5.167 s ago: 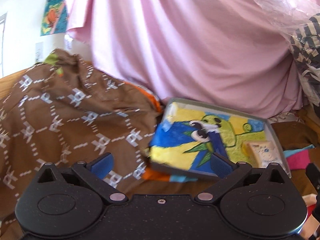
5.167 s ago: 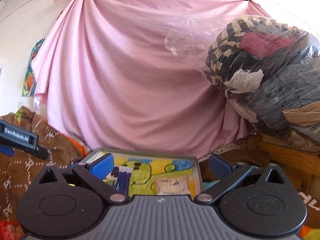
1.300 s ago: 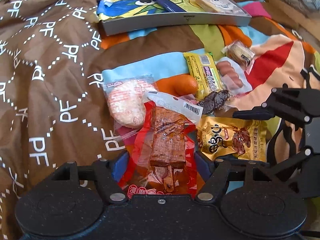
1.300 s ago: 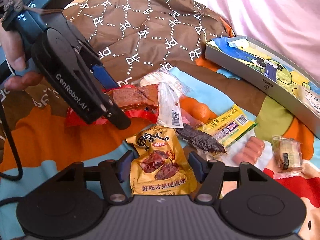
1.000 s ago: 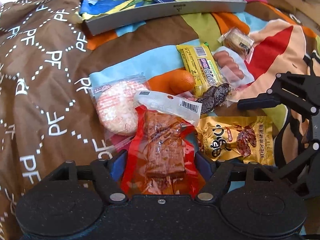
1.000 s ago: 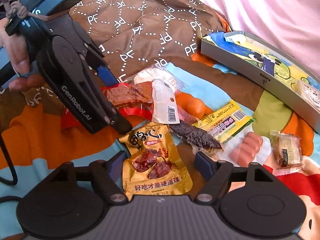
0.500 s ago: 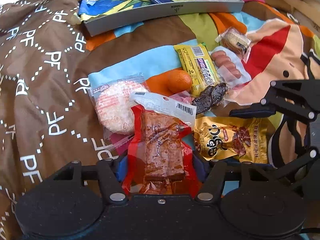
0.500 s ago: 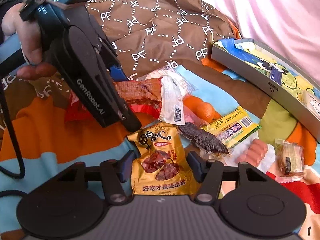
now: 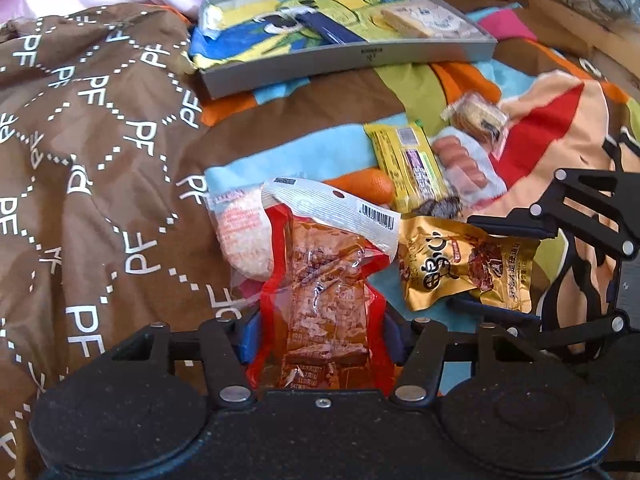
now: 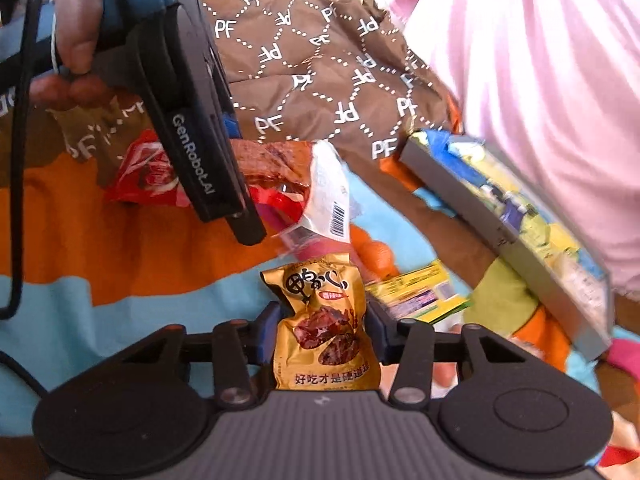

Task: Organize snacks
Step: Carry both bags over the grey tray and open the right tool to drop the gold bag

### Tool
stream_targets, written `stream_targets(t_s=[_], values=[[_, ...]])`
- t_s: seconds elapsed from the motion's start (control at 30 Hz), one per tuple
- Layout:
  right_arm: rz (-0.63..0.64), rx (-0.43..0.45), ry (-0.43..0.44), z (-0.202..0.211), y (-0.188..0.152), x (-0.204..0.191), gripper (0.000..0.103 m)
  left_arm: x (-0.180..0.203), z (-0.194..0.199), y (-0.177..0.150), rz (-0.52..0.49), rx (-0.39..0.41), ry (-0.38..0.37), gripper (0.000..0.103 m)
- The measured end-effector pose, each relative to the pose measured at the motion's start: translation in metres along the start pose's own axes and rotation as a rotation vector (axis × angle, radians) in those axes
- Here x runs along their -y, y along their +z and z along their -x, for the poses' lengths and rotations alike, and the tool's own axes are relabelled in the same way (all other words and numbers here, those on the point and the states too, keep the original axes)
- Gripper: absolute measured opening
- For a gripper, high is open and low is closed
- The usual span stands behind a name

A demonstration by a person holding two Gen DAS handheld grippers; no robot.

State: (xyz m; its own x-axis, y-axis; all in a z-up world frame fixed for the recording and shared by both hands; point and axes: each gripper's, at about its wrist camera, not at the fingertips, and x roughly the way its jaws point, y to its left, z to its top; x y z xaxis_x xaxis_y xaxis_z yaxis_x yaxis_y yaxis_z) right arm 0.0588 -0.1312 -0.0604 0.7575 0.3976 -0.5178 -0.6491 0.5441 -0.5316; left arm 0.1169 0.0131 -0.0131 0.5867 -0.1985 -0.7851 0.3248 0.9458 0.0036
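Observation:
My left gripper [image 9: 320, 332] is shut on a red packet of brown dried snack [image 9: 328, 300], whose white barcode top points away from me. From the right wrist the same left gripper [image 10: 244, 180] and red packet [image 10: 276, 164] show raised off the blanket, with a hand [image 10: 68, 40] on the handle. Just to the right, the right gripper [image 10: 324, 332] is shut on a gold snack packet [image 10: 324, 320], also seen as gold packet [image 9: 464, 268]. A grey tray [image 9: 360, 58] with a cartoon lining sits at the far side.
Loose on the colourful blanket lie a round rice cracker [image 9: 244, 240], an orange [image 9: 368, 184], a yellow bar [image 9: 412, 168], sausages [image 9: 460, 160] and a small wrapped cake [image 9: 478, 118]. A beige packet [image 9: 416, 22] lies in the tray. A brown patterned cloth [image 9: 100, 140] bunches at left.
Both pairs of jaws have narrowed onto their packets. The red packet and the gold packet have come up off the blanket, and both views have tilted up toward the tray.

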Motion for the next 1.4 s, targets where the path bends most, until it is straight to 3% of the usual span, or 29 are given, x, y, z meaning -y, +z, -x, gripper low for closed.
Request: stream_targets(t_s=[0.3, 0.7, 1.13, 1.4], values=[[0.112, 0.031, -0.126, -0.001, -0.004, -0.009, 0.049, -0.005, 0.005, -0.001, 0.072, 0.056, 0.028, 0.058], [0.073, 0.109, -0.31, -0.002, -0.001, 0.017, 0.049, -0.007, 0.007, 0.029, 0.198, 0.175, -0.005, 0.058], [0.061, 0.23, -0.522, -0.021, 0.011, 0.081, 0.05, -0.009, 0.004, 0.141, 0.226, 0.361, 0.012, 0.058], [-0.014, 0.246, -0.588, -0.057, 0.01, 0.14, 0.05, -0.021, -0.019, 0.219, 0.323, 0.388, 0.057, 0.059]])
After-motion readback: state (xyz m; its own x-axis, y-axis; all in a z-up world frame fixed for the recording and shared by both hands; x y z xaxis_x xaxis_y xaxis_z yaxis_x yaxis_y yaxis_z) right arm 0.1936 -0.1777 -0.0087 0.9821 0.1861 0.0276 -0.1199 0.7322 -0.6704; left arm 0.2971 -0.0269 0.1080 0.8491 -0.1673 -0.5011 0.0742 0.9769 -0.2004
